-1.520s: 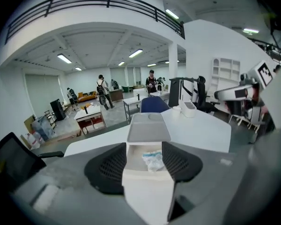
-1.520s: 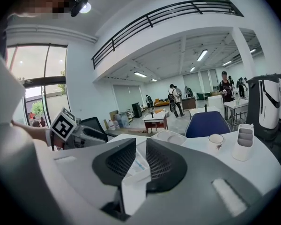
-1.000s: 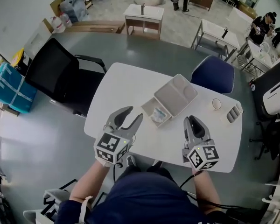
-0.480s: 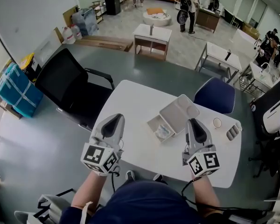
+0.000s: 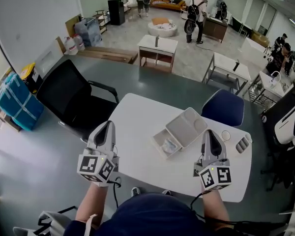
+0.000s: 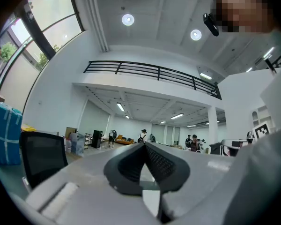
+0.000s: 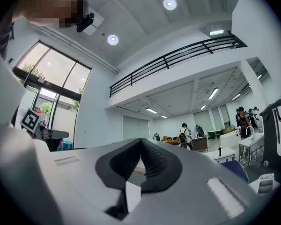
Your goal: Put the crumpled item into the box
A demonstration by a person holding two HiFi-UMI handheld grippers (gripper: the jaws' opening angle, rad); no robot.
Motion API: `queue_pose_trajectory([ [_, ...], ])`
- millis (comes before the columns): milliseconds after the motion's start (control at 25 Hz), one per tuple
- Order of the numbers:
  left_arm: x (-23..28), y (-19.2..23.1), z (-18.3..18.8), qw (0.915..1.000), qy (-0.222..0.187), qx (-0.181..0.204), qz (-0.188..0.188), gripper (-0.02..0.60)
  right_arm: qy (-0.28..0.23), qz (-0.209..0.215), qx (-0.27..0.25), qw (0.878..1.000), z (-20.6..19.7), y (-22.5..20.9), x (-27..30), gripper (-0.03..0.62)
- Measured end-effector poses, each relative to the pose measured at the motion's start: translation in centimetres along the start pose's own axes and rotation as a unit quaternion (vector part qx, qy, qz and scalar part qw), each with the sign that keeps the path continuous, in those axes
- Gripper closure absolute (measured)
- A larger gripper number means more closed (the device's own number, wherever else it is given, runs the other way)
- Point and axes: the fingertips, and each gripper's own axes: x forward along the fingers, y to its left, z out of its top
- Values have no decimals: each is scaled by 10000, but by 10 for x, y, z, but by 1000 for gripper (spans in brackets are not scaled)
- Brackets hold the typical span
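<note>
A small open box point(image 5: 161, 137) with its grey lid point(image 5: 187, 127) flipped back sits on the white table point(image 5: 132, 124). A crumpled clear item point(image 5: 170, 146) lies inside it. My left gripper point(image 5: 107, 125) is held to the left of the box, over the table's left edge. It is shut with nothing in it, and its tips point(image 6: 144, 144) point out at the room. My right gripper point(image 5: 209, 132) is to the right of the box and also shut and empty. Its tips point(image 7: 141, 139) point level across the hall.
A black office chair point(image 5: 69, 95) stands left of the table and a blue chair point(image 5: 223, 107) behind it. A small round thing point(image 5: 226, 135) and a grey ribbed thing point(image 5: 243, 144) lie at the table's right end. Teal bundles point(image 5: 12, 100) sit far left.
Both grippers' jaws have closed from open. The left gripper has drawn left and back from the box, and the right has stayed to the box's right.
</note>
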Motion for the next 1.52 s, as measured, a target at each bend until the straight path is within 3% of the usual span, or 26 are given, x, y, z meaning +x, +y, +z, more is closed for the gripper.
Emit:
queue_pose_trajectory([
  [1520,6,-8,-17,9998,140,-121,-22,580,35,82,107,9999,-9,-7,-8,592],
])
